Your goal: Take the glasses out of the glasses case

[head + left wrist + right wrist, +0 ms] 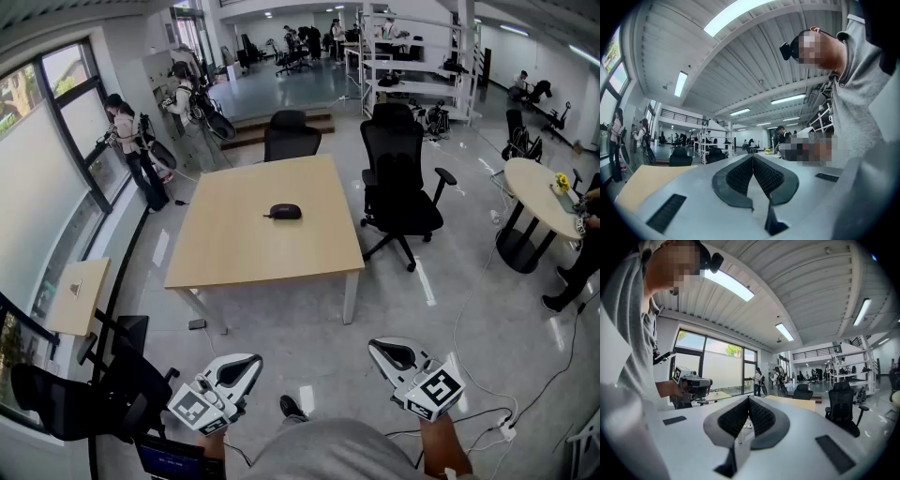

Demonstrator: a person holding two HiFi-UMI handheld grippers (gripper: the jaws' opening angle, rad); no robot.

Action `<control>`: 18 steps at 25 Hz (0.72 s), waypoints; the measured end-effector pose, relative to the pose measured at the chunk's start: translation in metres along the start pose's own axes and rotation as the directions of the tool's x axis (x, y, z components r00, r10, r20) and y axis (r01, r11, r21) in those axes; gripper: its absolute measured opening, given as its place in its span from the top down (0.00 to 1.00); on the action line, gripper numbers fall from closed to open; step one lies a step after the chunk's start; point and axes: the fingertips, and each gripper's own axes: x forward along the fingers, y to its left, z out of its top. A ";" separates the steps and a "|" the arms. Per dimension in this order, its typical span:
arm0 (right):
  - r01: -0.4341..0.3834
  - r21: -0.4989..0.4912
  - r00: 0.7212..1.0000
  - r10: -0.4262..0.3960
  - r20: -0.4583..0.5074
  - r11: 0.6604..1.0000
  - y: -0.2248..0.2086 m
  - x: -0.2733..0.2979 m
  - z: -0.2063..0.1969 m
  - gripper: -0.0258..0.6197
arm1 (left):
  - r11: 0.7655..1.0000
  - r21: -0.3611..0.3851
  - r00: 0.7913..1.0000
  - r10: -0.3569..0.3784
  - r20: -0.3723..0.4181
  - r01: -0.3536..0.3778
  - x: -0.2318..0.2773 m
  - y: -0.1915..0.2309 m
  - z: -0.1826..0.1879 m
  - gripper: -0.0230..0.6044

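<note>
A dark, closed glasses case (285, 212) lies near the middle of a square wooden table (234, 253); no glasses show. Both grippers are held low by the person's body, well short of the table and pointing up and toward it. In the head view my left gripper (246, 363) is at the lower left and my right gripper (382, 349) at the lower right. The left gripper (753, 157) has its ribbed pads pressed together with nothing between them. The right gripper (749, 400) is likewise shut and empty. The left gripper (691, 383) also shows in the right gripper view, and the table's (794, 402) edge lies beyond the jaws.
Black office chairs (401, 183) (292, 137) stand at the table's right and far sides. A small side table (79, 295) and a dark chair (84, 398) are at my left, a round table (537, 192) at the right. Cables (506, 427) cross the floor. People stand by the left window (131, 150).
</note>
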 end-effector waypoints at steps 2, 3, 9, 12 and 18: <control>-0.001 0.006 1.000 0.001 -0.002 1.000 0.001 0.000 -0.002 0.95 | 1.000 0.000 1.000 -0.004 -0.001 0.004 0.001 -0.002 -0.001 0.95; -0.001 0.010 1.000 0.002 -0.003 1.000 0.002 0.000 -0.002 0.95 | 1.000 0.000 1.000 -0.007 -0.001 0.007 0.001 -0.003 -0.001 0.95; 0.003 0.023 1.000 -0.003 -0.010 1.000 0.001 0.004 -0.003 0.95 | 1.000 -0.008 1.000 -0.005 -0.001 0.005 0.000 0.004 0.000 0.95; 0.004 0.025 1.000 -0.003 -0.010 1.000 -0.001 0.006 -0.002 0.95 | 1.000 -0.010 1.000 -0.006 -0.002 0.006 0.001 0.006 0.000 0.95; -0.004 0.059 1.000 0.002 0.024 0.998 -0.008 0.012 -0.004 0.95 | 1.000 -0.014 1.000 -0.009 -0.008 0.009 0.009 0.010 -0.008 0.95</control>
